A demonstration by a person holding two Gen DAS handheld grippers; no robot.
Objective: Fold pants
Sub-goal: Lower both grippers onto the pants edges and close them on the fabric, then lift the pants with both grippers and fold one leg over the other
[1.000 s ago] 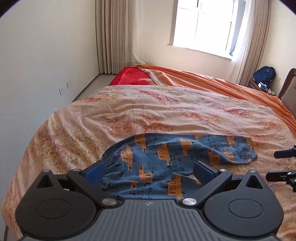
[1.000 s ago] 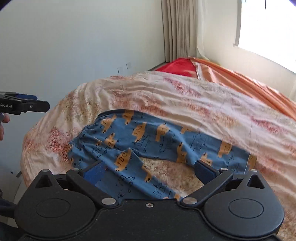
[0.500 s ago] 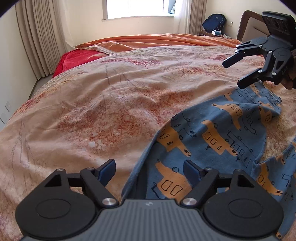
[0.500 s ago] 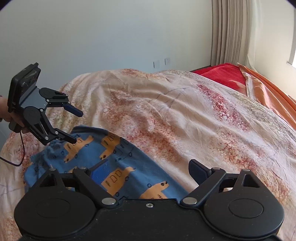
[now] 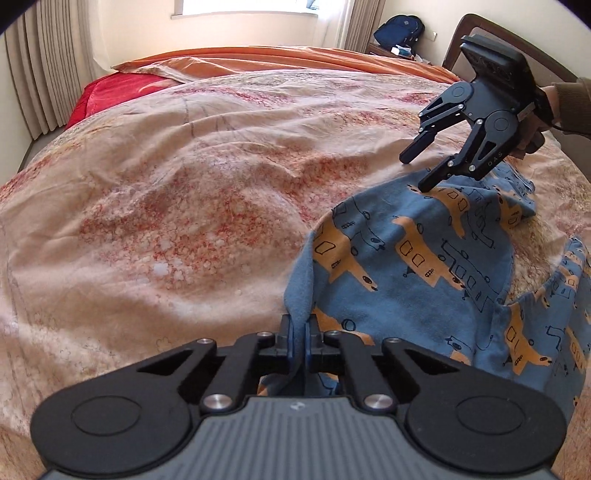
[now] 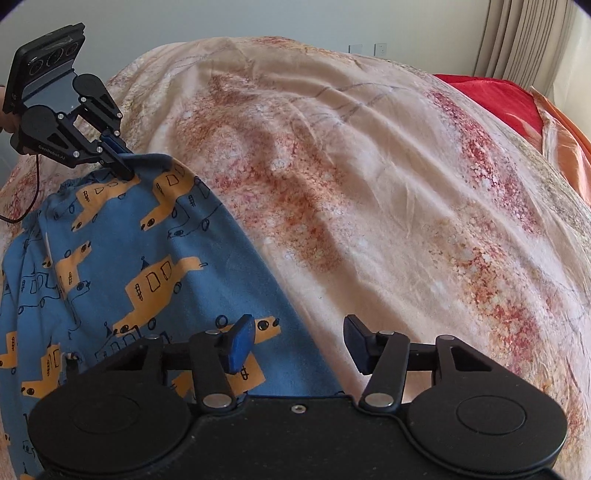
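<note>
Blue pants (image 5: pixel 417 273) with orange vehicle prints lie on the bed's floral quilt (image 5: pixel 166 192). My left gripper (image 5: pixel 298 334) is shut on a fold at the pants' edge; in the right wrist view it (image 6: pixel 123 168) pinches the far corner of the pants (image 6: pixel 122 266). My right gripper (image 6: pixel 299 343) is open, straddling the pants' near edge, one pad over the cloth and one over the quilt. In the left wrist view it (image 5: pixel 415 168) hovers open at the far end, its lower finger touching the cloth.
The quilt (image 6: pixel 369 184) covers the bed. A red blanket (image 5: pixel 110 92) and an orange sheet (image 5: pixel 277 59) lie at the far side. A wooden headboard (image 5: pixel 524 44) and a dark backpack (image 5: pixel 399 27) stand at the back right. Curtains (image 5: pixel 40 74) hang at the left.
My left gripper has closed on the pants' edge and lifted a fold. My right gripper has come down to the pants' other end, still open.
</note>
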